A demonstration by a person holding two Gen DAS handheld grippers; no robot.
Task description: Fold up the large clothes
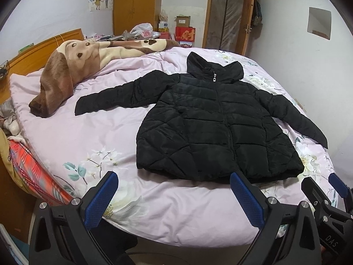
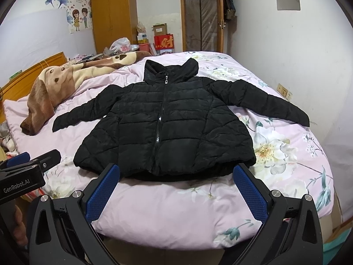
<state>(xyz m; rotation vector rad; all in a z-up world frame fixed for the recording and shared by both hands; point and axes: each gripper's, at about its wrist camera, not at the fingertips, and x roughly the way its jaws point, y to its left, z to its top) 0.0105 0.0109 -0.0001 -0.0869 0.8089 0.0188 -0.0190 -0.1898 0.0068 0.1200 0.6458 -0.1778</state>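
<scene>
- Both grippers, left gripper (image 1: 174, 196) and right gripper (image 2: 176, 190), hover spread wide and empty over the bed's near edge.
- Beyond them, a black puffer jacket (image 2: 163, 130) lies flat, zipped, sleeves outstretched, on the pink floral duvet (image 2: 167, 209).
- Left, a brown dog-print blanket (image 1: 66, 75).
- Farthest: wooden wardrobe (image 2: 112, 15), boxes, door (image 2: 200, 17).

L hand-held gripper (image 1: 174, 195): jaws spread wide, nothing between them, blue pads (image 1: 100, 198) facing inward, held level and pointing fwd. R hand-held gripper (image 2: 176, 186): same pose, jaws wide apart, empty, blue pads (image 2: 102, 193) facing in. The two sit side by side, close, not touching; each shows at the edge of the other's wrist view. Part of a hand (image 2: 18, 227) grips the L unit's handle, seen low left in the R wrist view.
</scene>
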